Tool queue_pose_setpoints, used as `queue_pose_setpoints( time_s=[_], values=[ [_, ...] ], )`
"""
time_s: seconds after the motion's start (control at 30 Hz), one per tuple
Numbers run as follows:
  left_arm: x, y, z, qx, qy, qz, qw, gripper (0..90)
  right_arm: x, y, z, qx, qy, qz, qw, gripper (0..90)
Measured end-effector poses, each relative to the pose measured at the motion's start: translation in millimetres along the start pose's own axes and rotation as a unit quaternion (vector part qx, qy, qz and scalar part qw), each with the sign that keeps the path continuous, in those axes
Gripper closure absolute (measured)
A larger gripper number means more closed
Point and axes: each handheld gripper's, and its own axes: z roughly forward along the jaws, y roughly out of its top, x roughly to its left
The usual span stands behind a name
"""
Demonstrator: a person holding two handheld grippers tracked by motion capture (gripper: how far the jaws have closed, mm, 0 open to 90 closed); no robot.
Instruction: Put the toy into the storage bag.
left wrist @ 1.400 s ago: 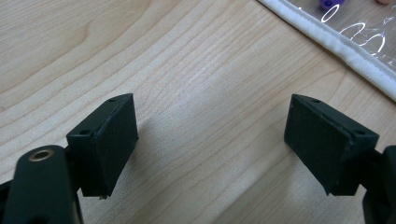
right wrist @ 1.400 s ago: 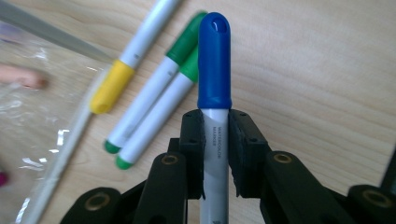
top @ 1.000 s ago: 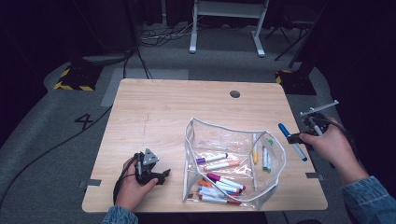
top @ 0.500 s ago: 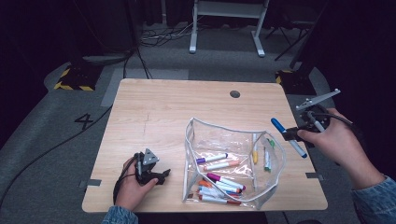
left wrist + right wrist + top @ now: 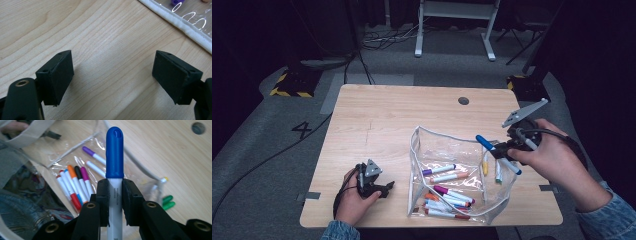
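My right gripper (image 5: 502, 150) (image 5: 115, 188) is shut on a white marker with a blue cap (image 5: 486, 143) (image 5: 114, 152), held in the air over the right rim of a clear plastic pouch (image 5: 447, 145) (image 5: 62, 155). Several coloured markers (image 5: 447, 197) (image 5: 75, 182) lie inside the pouch. The blue cap points toward the pouch's middle. Near the table's front left, my left gripper (image 5: 387, 187) (image 5: 112, 75) rests on the wood, open with nothing between its jaws. The pouch's white edge (image 5: 185, 26) runs past the upper right of the left gripper view.
The wooden table (image 5: 387, 120) has a round cable hole (image 5: 463, 100) (image 5: 198, 128) at the back right. Two green marker caps (image 5: 168, 202) sit at the pouch's right side. A white desk frame (image 5: 452, 30) stands on the floor beyond the table.
My right gripper has lifted the blue-capped marker off the table's right edge and carried it left, over the pouch's rim. The left gripper has stayed put.
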Motion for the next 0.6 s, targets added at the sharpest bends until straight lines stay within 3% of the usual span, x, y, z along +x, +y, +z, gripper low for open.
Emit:
queue_pose_setpoints(
  time_s=[0.33,0.5,0.6],
  values=[
    [0.0,0.2,0.1,0.0,0.001,0.0,1.0,17.6,33.3,16.4,30.5,0.024,0.048,-0.063,0.9965,77.1],
    [0.0,0.3,0.2,0.0,0.001,0.0,1.0,17.6,48.7,22.4,54.6,0.046,0.06,-0.103,0.9918,77.0],
    [0.0,0.3,0.1,0.001,0.001,0.0,1.0,17.6,55.5,24.5,69.0,0.058,0.072,-0.115,0.989,77.0]
  ],
)
